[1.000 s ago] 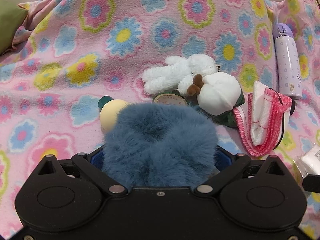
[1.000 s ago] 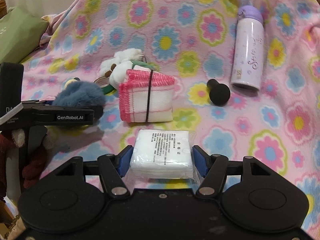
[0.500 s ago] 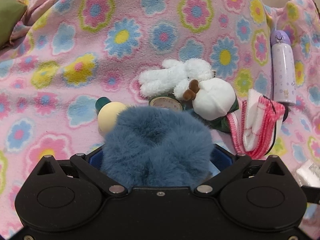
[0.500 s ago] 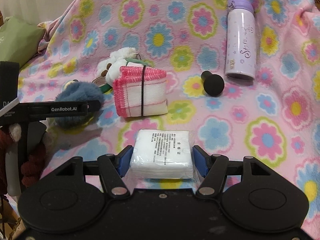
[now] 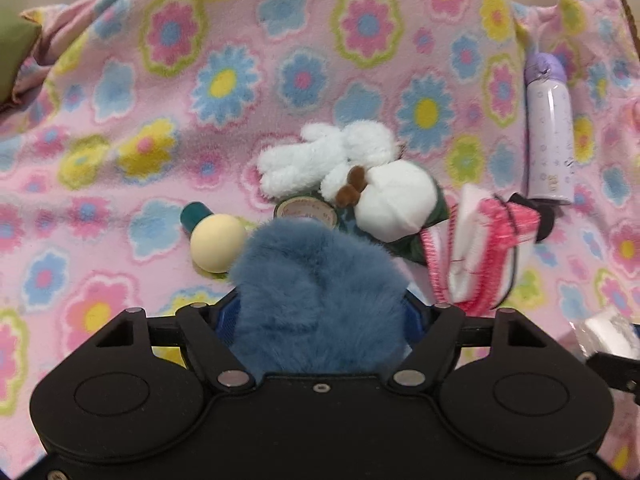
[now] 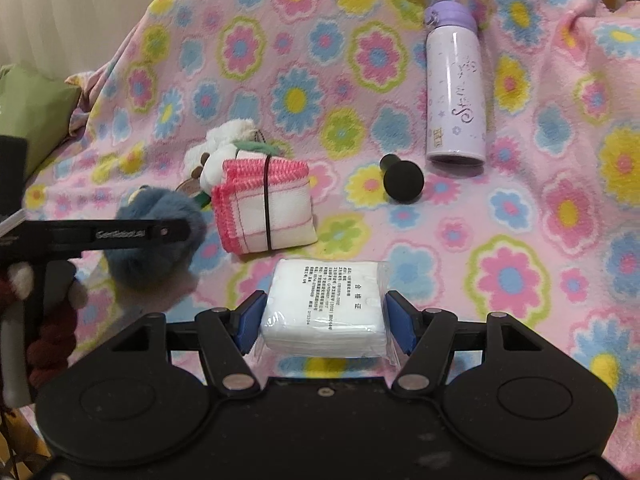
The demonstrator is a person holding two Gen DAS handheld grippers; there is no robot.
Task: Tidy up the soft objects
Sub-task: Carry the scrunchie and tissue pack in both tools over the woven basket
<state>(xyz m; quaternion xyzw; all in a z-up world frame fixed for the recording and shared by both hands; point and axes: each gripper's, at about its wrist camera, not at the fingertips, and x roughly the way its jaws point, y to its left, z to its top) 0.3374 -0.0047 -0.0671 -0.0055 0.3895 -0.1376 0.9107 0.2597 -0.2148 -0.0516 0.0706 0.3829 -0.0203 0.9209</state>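
The left gripper (image 5: 320, 312) has just been closing on the blue furry toy (image 5: 316, 300), so I judge this toy now grasped for sorting, while the right gripper (image 6: 324, 320) holds the white tissue pack (image 6: 325, 312) over the flowered blanket (image 6: 500, 240), and the banded pink cloths (image 6: 266, 212) wait beyond.

On my screens the light is soft, even and fairly bright. Faint shadows sit under the cloth bundle (image 6: 266, 210) and bottle (image 6: 454, 88). Fisheye bending curves the blanket (image 5: 280, 80) edges; dark corners vignette; the left view is slightly blurred.
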